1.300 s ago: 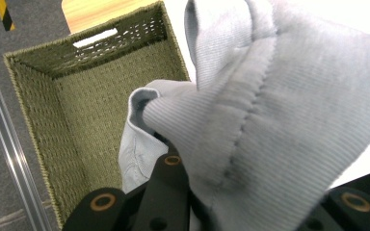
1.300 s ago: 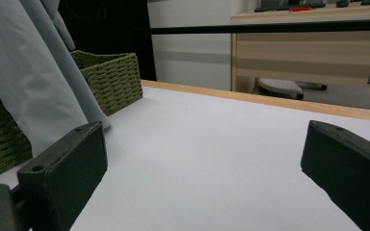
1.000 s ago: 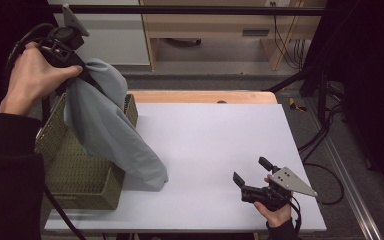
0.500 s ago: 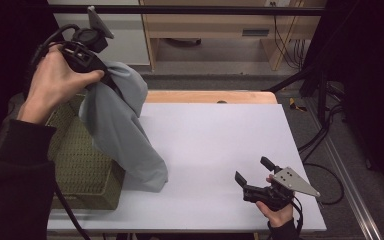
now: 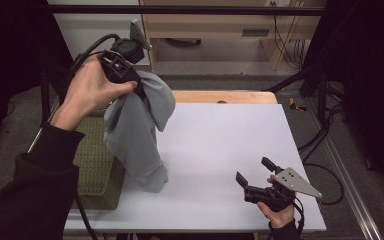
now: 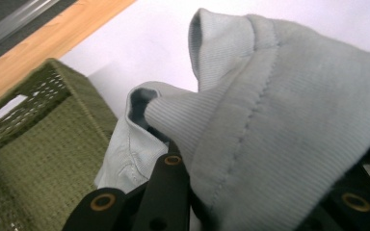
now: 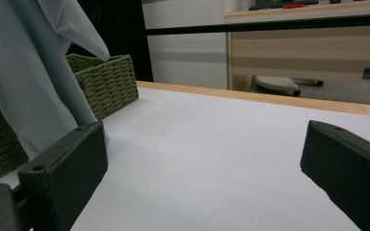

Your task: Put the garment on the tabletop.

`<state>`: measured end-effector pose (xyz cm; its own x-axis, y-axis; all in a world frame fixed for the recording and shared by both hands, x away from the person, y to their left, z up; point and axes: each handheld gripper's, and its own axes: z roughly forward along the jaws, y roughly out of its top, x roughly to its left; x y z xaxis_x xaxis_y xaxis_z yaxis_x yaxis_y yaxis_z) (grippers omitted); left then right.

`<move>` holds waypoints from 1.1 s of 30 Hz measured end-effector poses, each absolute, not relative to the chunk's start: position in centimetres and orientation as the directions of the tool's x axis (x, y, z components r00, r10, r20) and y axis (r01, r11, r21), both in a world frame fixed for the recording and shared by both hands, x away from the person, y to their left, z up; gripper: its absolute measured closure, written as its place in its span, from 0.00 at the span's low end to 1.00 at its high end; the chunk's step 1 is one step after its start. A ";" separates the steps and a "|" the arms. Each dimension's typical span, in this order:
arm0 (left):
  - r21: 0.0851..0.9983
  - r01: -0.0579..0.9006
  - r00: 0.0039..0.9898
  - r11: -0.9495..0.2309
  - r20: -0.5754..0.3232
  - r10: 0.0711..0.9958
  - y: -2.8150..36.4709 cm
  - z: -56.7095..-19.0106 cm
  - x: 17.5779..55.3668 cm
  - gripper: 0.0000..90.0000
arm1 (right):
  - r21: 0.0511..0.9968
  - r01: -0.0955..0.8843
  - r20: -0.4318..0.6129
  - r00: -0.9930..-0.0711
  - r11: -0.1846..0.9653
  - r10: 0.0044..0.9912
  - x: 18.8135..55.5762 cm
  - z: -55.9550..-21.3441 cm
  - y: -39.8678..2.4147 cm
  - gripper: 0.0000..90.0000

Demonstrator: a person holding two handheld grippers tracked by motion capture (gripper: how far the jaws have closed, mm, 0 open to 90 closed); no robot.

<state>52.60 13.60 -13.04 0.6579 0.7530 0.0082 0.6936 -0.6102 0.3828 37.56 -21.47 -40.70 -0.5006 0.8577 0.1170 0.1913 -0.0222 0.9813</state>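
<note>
Up front, the white table point(image 5: 220, 150) takes most of the floor space, with a wooden strip point(image 5: 225, 96) along its far edge. Beyond the table stand a pale wooden bench point(image 5: 215, 30) and a dark bar point(image 5: 190, 9), with cables trailing down beside the table's right side.

At the table's left edge sits the green woven basket point(image 5: 97, 165); its near end is cut off behind the person's dark sleeve point(image 5: 30, 195), and what lies inside it cannot be made out.

Above the basket, the left gripper point(image 5: 130, 80) is clamped on the grey garment point(image 5: 137, 135), pinching the ribbed hem so the cloth hangs down between basket and table middle, its lower end resting on the table just beside the basket. In the left gripper view the cloth point(image 6: 270, 106) covers the jaw tips, so the pinch point itself is hidden.

Near the table's front right corner, well apart from the garment, the right gripper point(image 5: 255, 172) sits low with its 2 jaws spread apart and nothing between them. From the right gripper view, the hanging garment point(image 7: 33, 82) blocks part of the basket point(image 7: 103, 82).
</note>
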 end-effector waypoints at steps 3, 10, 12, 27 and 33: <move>0.378 0.689 0.669 -0.619 -0.003 0.743 12.4 -13.3 52.6 0.93 | 0.982 0.190 0.113 -0.502 -0.018 0.858 37.5 -40.6 -21.4 0.03; 0.368 0.650 0.715 -0.665 0.000 0.699 9.5 -13.5 52.3 0.93 | 0.982 0.190 0.113 -0.507 -0.017 0.854 37.5 -40.6 -21.4 0.03; 0.369 0.636 0.730 -0.678 0.000 0.684 8.6 -13.5 52.2 0.93 | 0.978 0.205 0.133 -0.509 -0.031 0.851 37.3 -40.6 -21.3 0.03; 0.398 0.556 0.800 -0.730 -0.015 0.600 3.9 -13.5 51.2 0.93 | 0.979 0.201 0.138 -0.512 -0.038 0.848 37.2 -40.4 -21.4 0.03; 0.386 0.544 0.813 -0.745 -0.024 0.582 2.9 -14.4 51.1 0.93 | 0.979 0.199 0.136 -0.514 -0.036 0.847 37.2 -40.4 -21.6 0.03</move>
